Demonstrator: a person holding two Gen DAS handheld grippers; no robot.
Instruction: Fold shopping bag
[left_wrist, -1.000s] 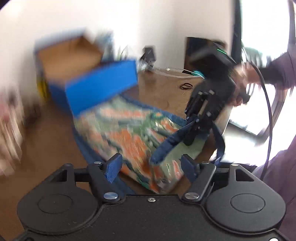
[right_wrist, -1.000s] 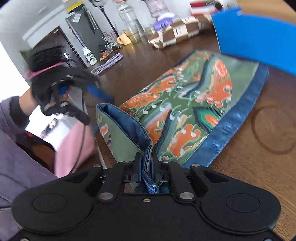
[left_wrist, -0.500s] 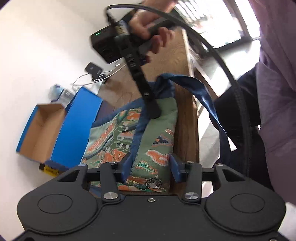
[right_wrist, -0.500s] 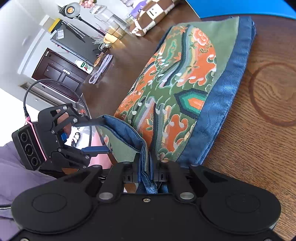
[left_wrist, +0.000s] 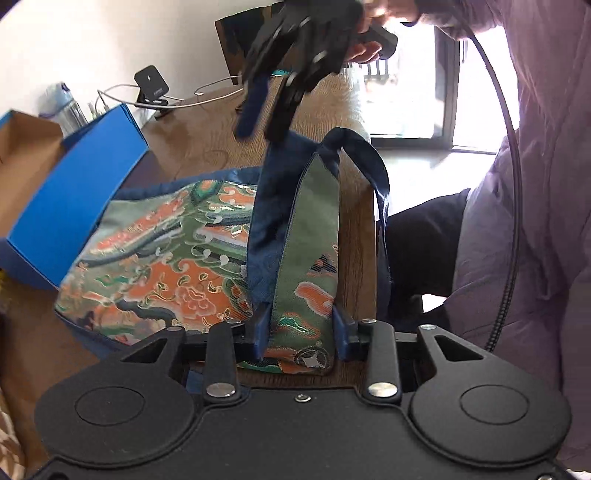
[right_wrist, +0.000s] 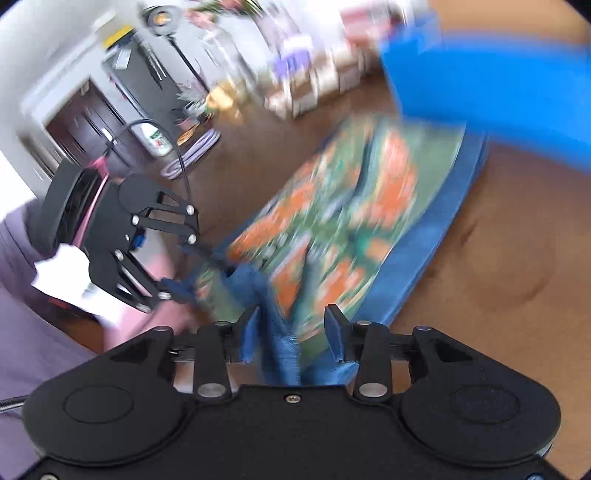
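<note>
The shopping bag (left_wrist: 162, 258), green and orange brocade with blue trim, lies on the wooden table (left_wrist: 207, 147); its near end is folded up into a raised flap (left_wrist: 314, 236) with a blue handle (left_wrist: 376, 173) looping over the table edge. My left gripper (left_wrist: 301, 336) is open, its fingers either side of the flap's corner. My right gripper (right_wrist: 291, 336) is open in the blurred right wrist view, with blue trim of the bag (right_wrist: 332, 229) between its fingers. It also shows in the left wrist view (left_wrist: 266, 118), above the flap, apart from the cloth.
An open blue cardboard box (left_wrist: 74, 192) sits just behind the bag. A charger stand (left_wrist: 151, 88) with cables and a bottle (left_wrist: 64, 107) stand at the back. The table edge (left_wrist: 369, 258) runs beside the flap, with the person's lap beyond it.
My right gripper opened, let go of the bag's blue edge and lifted away. My left gripper stays open around the flap corner; the flap still stands raised.
</note>
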